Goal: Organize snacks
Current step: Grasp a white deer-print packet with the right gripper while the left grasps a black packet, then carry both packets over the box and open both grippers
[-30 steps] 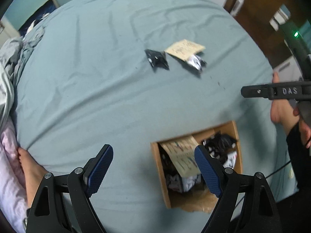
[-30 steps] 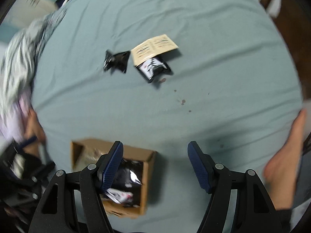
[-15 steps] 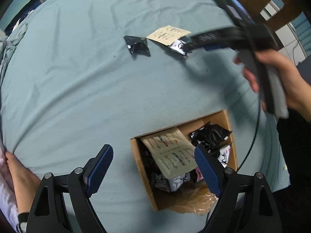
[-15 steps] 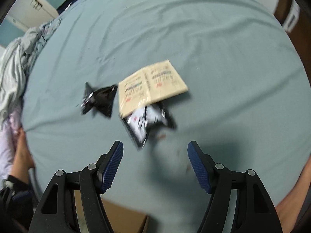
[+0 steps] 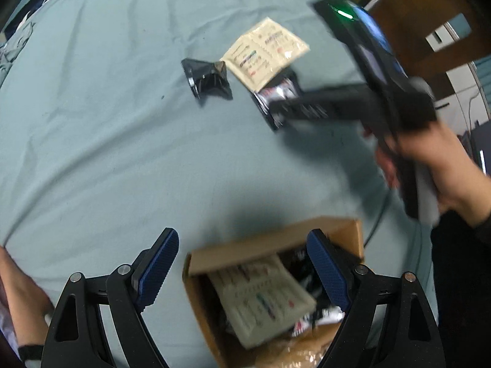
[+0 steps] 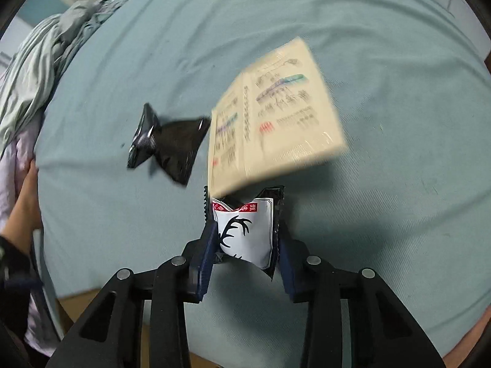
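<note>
Nearest the right camera, the right gripper point(image 6: 245, 242) has its fingers point(image 6: 207, 245) closing on either side of the antler packet point(image 6: 245, 233), a black-edged pouch with a white face and a red strip at its top. The pads sit against its two side seams, so the pouch is already pinched between them, though the squeeze looks unfinished. It lies flat on the bed sheet point(image 6: 399, 92), which is likely why the gripper comes at it steeply from above.

The packet's far end is tucked under the beige packet point(image 6: 276, 122), at about 12 o'clock from the fingers. That overlap matters: lifting may drag or tip the beige one. At roughly 10 o'clock lies the black packet point(image 6: 172, 144), its near corner just beside the beige one's edge (both are still loose on the sheet, waiting their turn).

In the left view, the left gripper point(image 5: 242, 273) hangs with its fingers point(image 5: 156, 263) wide apart and nothing between them, poised just over the box point(image 5: 270, 242). The box holds several snacks already, one beige pouch lying on top, so this hand seems stationed to steady or tidy the box. Beyond it, at 1 o'clock, the right gripper reaches down onto the loose cluster.
</note>
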`<act>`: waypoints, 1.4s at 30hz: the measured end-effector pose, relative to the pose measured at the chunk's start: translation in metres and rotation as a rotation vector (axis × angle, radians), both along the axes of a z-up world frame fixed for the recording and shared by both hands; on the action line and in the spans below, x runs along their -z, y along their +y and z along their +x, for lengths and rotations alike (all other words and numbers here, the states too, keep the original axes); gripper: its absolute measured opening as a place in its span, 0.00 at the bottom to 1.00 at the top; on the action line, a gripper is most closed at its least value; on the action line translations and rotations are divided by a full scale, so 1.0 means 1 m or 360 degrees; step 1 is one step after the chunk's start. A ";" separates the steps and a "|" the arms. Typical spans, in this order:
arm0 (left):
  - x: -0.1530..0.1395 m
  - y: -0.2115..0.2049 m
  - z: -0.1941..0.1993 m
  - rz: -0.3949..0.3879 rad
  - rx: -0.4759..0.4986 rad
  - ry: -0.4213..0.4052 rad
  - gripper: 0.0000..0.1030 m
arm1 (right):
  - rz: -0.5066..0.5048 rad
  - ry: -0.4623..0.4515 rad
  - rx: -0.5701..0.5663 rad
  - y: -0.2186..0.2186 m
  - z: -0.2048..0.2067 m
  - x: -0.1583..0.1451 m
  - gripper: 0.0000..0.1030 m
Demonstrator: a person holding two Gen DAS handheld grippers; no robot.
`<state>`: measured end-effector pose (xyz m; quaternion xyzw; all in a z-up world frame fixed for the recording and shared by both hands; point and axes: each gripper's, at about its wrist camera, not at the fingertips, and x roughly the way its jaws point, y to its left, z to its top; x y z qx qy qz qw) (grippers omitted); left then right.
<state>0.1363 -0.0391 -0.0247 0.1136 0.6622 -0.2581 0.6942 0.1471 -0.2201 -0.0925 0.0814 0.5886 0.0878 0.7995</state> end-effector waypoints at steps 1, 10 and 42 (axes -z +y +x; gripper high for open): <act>0.003 -0.002 0.005 0.0019 -0.0007 -0.0020 0.84 | 0.0021 -0.0010 0.0000 -0.003 -0.007 -0.002 0.34; 0.028 -0.012 0.080 0.0133 -0.0178 -0.0132 0.84 | 0.0112 -0.0156 0.0060 -0.050 -0.060 -0.039 0.34; -0.059 -0.015 -0.038 0.0171 0.0298 -0.0121 0.36 | 0.0013 -0.0199 -0.0078 -0.032 -0.136 -0.133 0.34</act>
